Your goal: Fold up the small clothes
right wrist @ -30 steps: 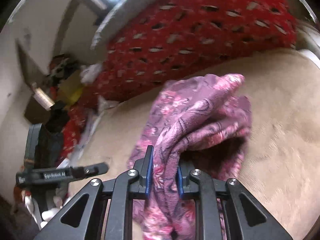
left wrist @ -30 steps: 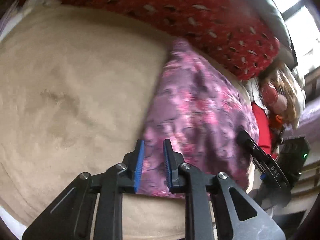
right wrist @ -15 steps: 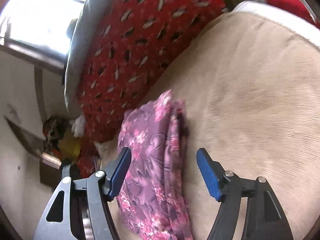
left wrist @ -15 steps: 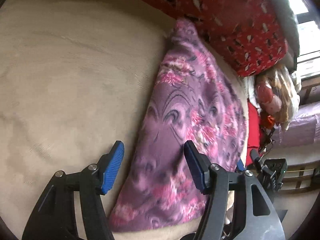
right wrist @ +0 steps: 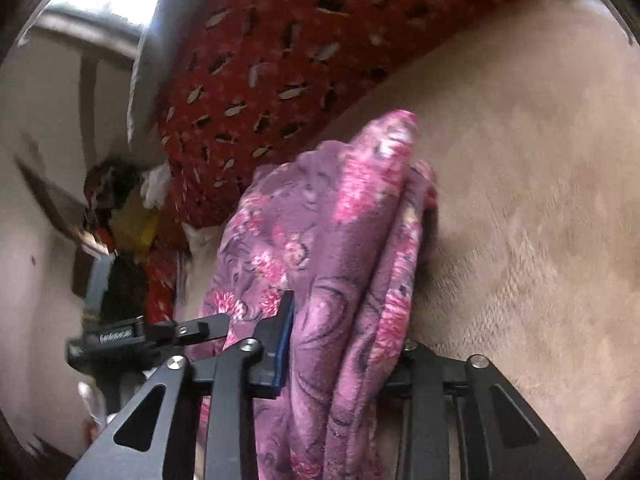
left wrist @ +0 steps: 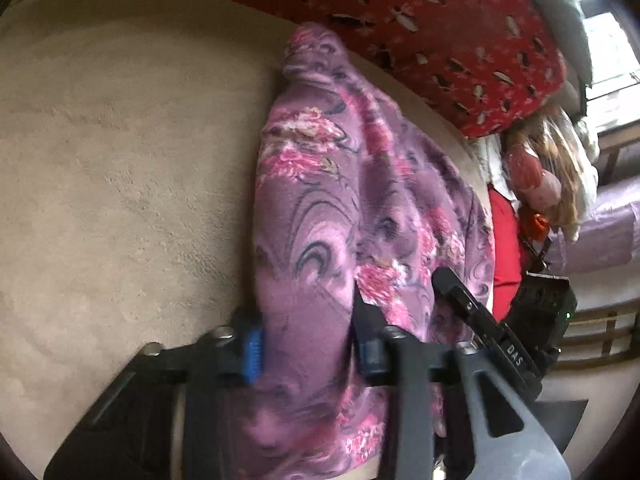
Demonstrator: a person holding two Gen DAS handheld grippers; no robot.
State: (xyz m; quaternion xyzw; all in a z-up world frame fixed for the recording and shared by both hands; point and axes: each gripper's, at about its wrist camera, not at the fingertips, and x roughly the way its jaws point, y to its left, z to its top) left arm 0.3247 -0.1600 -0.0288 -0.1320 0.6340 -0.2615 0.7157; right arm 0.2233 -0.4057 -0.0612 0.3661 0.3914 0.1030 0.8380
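A purple fleece garment with pink flowers (left wrist: 352,208) lies folded lengthwise on a beige plush bed cover (left wrist: 120,168). My left gripper (left wrist: 308,344) is closed on its near end, with thick folded cloth filling the gap between the blue pads. My right gripper (right wrist: 344,344) grips the same garment (right wrist: 320,248) from the other side; its right finger is hidden under the cloth. The right gripper also shows in the left wrist view (left wrist: 480,320), and the left gripper shows in the right wrist view (right wrist: 160,332).
A red patterned pillow (left wrist: 440,24) runs along the back of the bed, also in the right wrist view (right wrist: 304,52). Clutter and a doll (left wrist: 544,172) sit beyond the bed's end. A pale wall (right wrist: 40,240) with piled items is at the left.
Both grippers were open half a second ago, straddling the laid-down garment. Now both have come forward and closed on the folded cloth.
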